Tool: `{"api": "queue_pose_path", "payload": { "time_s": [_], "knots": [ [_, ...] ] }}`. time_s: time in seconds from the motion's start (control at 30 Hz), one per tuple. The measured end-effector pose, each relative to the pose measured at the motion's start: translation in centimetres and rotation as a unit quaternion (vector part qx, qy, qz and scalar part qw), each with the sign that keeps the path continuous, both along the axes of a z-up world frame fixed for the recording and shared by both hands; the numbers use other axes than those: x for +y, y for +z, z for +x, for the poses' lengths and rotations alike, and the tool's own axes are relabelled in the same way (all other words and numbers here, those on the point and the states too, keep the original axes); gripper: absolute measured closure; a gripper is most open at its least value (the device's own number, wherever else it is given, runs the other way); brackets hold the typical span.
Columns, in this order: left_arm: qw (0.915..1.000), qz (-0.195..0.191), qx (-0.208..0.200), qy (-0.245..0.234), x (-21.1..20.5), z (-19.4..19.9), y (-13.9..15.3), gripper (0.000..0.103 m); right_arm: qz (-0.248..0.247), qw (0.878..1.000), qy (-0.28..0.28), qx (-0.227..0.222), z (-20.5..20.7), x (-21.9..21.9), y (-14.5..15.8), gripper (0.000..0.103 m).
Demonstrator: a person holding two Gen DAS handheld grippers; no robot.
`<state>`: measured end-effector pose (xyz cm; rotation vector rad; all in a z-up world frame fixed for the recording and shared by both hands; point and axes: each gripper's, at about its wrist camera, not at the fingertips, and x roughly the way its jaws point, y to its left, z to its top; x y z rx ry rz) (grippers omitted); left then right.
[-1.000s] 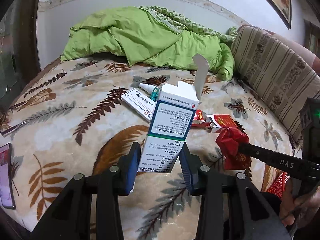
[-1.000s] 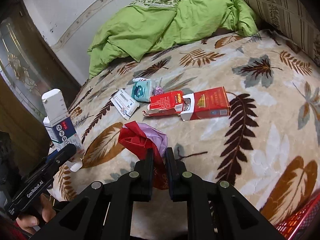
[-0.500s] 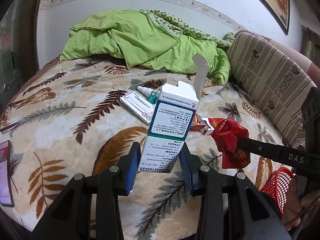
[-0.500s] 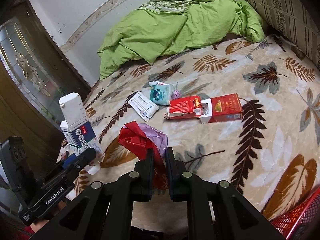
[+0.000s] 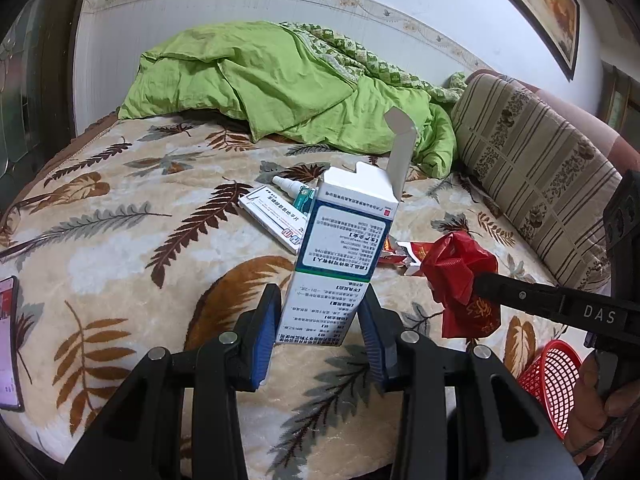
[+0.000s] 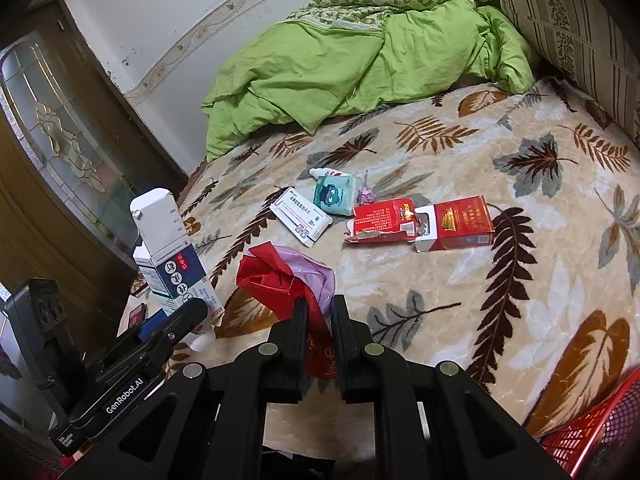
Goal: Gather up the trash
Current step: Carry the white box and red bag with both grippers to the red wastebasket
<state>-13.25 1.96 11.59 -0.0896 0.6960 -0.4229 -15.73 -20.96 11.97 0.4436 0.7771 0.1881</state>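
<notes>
My left gripper (image 5: 320, 312) is shut on a tall white and blue medicine box (image 5: 344, 248) with its top flap open, held upright above the bed. My right gripper (image 6: 318, 312) is shut on a crumpled red wrapper (image 6: 276, 276) with a pale purple lining. That wrapper (image 5: 460, 276) also shows at the right of the left wrist view, and the medicine box (image 6: 172, 256) at the left of the right wrist view. On the leaf-patterned blanket (image 6: 440, 280) lie a torn red carton (image 6: 420, 220), a flat white pill box (image 6: 300, 216), a teal packet (image 6: 334, 196) and a small white bottle (image 5: 286, 184).
A red mesh basket (image 5: 552, 380) stands below the bed edge at the lower right, its rim (image 6: 600, 428) also in the right wrist view. A green quilt (image 5: 280, 80) is heaped at the far end, a striped cushion (image 5: 532, 184) at the right. A phone (image 5: 8, 340) lies at the left edge.
Both grippers have risen a little with their loads, so more wall and the red basket have come into view. Both grips are the same.
</notes>
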Motion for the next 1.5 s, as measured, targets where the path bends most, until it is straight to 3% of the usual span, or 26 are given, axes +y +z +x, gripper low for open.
{"api": "queue_pose_path", "payload": {
  "time_s": [0.63,1.03,1.5],
  "knots": [
    [0.9998,0.012,0.006,-0.016,-2.0,-0.7,0.0,0.065,0.015,1.0,-0.022,-0.009,-1.1,-2.0,0.6,0.091],
    [0.9972,0.026,0.013,-0.069,-5.9,-1.9,-0.2,0.065,0.033,0.998,-0.06,-0.01,-3.3,-5.9,0.3,0.091],
    [0.9877,0.057,0.001,-0.145,-13.0,-3.9,0.2,0.065,0.048,0.989,-0.143,-0.005,-10.0,-12.8,0.0,0.091]
  ]
}}
